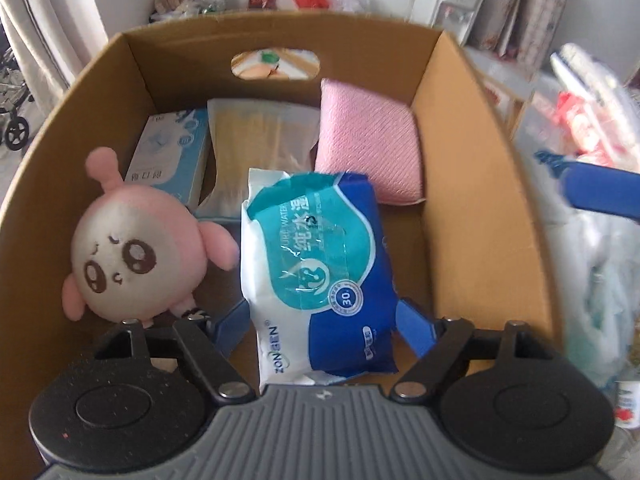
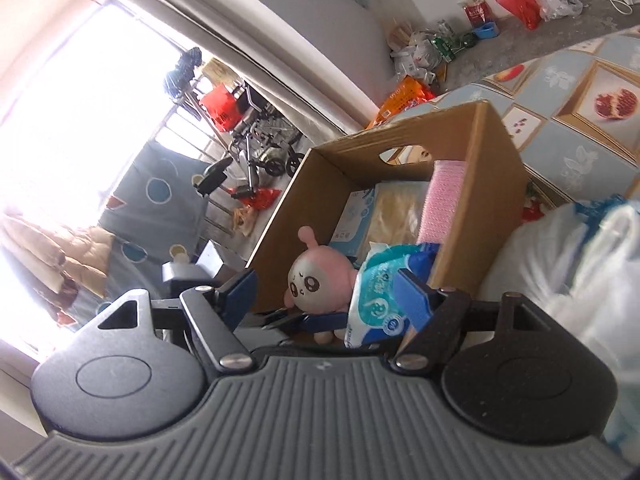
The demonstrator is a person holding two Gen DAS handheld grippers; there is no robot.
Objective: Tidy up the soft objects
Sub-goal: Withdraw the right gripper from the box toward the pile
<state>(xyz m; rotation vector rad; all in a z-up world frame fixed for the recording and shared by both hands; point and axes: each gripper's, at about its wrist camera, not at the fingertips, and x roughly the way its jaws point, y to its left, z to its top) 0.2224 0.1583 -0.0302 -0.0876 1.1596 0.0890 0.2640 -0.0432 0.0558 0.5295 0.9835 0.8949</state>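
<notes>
- Lying between the spread blue fingers of the left hand-held gripper (image 1: 320, 326) is a blue and white pack of wet wipes (image 1: 316, 276); neither finger clearly presses it.
- That pack sits inside a cardboard box (image 1: 472, 216), near its front.
- Just left of the pack is a pink plush toy (image 1: 132, 256).
- Behind them stand a pink cloth (image 1: 370, 148), a yellow packet (image 1: 256, 148) and a pale blue carton (image 1: 172, 156).
- Spread wide and holding nothing, the right hand-held gripper (image 2: 328, 298) hovers near the box, with a white plastic bag (image 2: 568, 272) to its right.
</notes>
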